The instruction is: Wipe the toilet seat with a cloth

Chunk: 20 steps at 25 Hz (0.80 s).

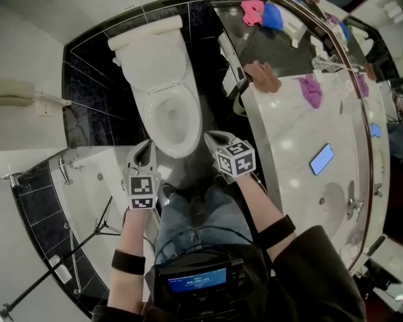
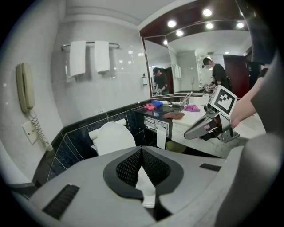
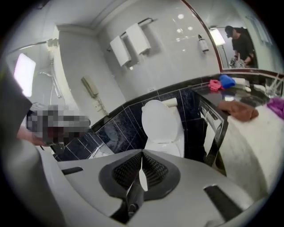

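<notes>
The white toilet (image 1: 165, 94) stands against the dark tiled wall with its lid (image 1: 151, 60) raised and the seat (image 1: 170, 116) down. Neither gripper holds a cloth. My left gripper (image 1: 146, 148) hovers at the bowl's front left, shut with nothing between its pads (image 2: 142, 150). At the bowl's front right hangs my right gripper (image 1: 213, 137), shut and empty (image 3: 142, 153). It also shows in the left gripper view as the right gripper (image 2: 208, 126). A brown cloth (image 1: 264, 77) and a purple cloth (image 1: 310, 90) lie on the marble counter (image 1: 296, 138).
A bathtub (image 1: 88, 188) and a tripod (image 1: 63, 264) are at the left. A wall phone (image 1: 16, 94) hangs at the far left. The counter at the right has a sink (image 1: 330, 204) and a blue phone (image 1: 322, 158). Pink and blue cloths (image 1: 261, 12) lie at the back.
</notes>
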Available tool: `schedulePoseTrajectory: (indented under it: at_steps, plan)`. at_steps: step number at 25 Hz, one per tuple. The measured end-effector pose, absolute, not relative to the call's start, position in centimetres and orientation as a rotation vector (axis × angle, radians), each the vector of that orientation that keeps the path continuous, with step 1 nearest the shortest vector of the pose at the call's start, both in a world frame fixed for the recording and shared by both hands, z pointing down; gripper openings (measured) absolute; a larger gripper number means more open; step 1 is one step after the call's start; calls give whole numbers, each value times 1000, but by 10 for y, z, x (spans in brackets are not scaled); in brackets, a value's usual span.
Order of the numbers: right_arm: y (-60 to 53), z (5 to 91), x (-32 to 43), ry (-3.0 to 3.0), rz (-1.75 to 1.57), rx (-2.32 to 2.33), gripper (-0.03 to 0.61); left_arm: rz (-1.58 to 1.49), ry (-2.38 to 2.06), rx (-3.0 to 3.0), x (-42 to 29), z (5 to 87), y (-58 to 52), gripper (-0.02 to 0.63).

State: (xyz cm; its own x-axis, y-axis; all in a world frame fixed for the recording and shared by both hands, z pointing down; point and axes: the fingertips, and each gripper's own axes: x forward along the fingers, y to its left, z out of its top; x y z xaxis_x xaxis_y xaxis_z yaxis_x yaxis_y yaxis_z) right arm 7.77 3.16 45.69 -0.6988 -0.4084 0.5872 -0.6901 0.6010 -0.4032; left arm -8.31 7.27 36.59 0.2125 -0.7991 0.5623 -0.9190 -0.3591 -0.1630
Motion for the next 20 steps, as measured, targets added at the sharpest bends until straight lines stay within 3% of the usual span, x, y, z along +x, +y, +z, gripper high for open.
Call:
schedulePoseTrajectory:
  at_steps: [4,12,20]
  plan:
    - [43,526,72,-2323,1017,925,65,954,-1585,2356,-84,411,76,0]
    - [67,699,55,-2202,1292,942,220,943,-1572,2347,-96,539,80,0]
    - [70,839,39,-2140,1648,1035,234,996,-1599,2325,-111,655,88,0]
